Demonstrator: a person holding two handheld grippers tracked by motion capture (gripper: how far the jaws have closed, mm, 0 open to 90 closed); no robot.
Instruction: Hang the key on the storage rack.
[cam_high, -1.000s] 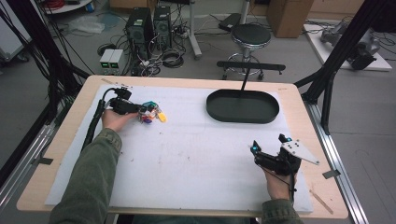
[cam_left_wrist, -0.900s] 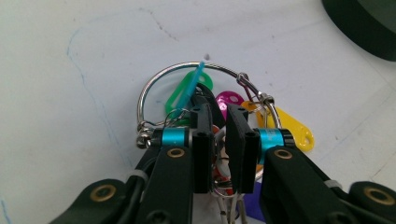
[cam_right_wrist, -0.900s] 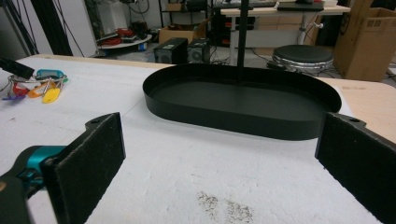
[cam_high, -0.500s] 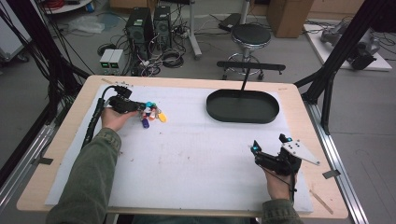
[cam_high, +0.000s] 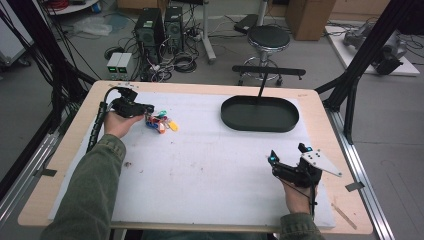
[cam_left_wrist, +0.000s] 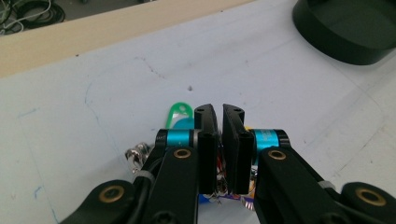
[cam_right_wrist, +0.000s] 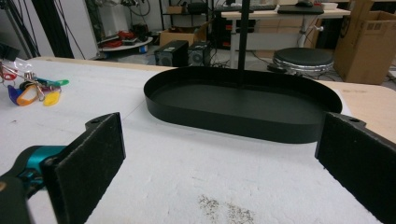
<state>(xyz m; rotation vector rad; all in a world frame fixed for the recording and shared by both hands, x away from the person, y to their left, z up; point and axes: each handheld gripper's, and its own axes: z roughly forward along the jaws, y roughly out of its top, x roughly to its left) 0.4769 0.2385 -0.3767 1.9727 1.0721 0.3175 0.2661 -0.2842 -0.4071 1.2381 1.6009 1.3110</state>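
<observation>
High view: the tabletop (cam_high: 320, 102) is a pale wooden board covered almost edge to edge by a white sheet (cam_high: 210, 165). A black oval tray (cam_high: 259, 114) sits on the sheet toward the far right, with nothing in it.

The person's left sleeve (cam_high: 87, 195) reaches up the left side to the left gripper (cam_high: 150, 111), which lies low at the far left of the sheet. A bunch of coloured key tags (cam_high: 161, 122) lies right at its tip, well apart from the tray. The right gripper (cam_high: 289, 160) is held near the front right of the sheet, pointing toward the far edge, with bare sheet under it.

In the left gripper view the left gripper's (cam_left_wrist: 220, 135) jaws are nearly pressed together, with only a thin slit between the pads. They sit directly over the key tags (cam_left_wrist: 180, 116): a green tag pokes out beyond the tip, and bits of metal ring, blue and red show under and beside the jaws. Whether the pads actually pinch a tag or ring I cannot tell; the bunch rests on the sheet (cam_left_wrist: 93, 93).

In the right gripper view the right gripper's (cam_right_wrist: 219, 154) jaws are spread wide, one pad at each side, touching nothing. The tray (cam_right_wrist: 243, 105) lies ahead between them, and the key tags (cam_right_wrist: 32, 91) lie far off to the left.
</observation>
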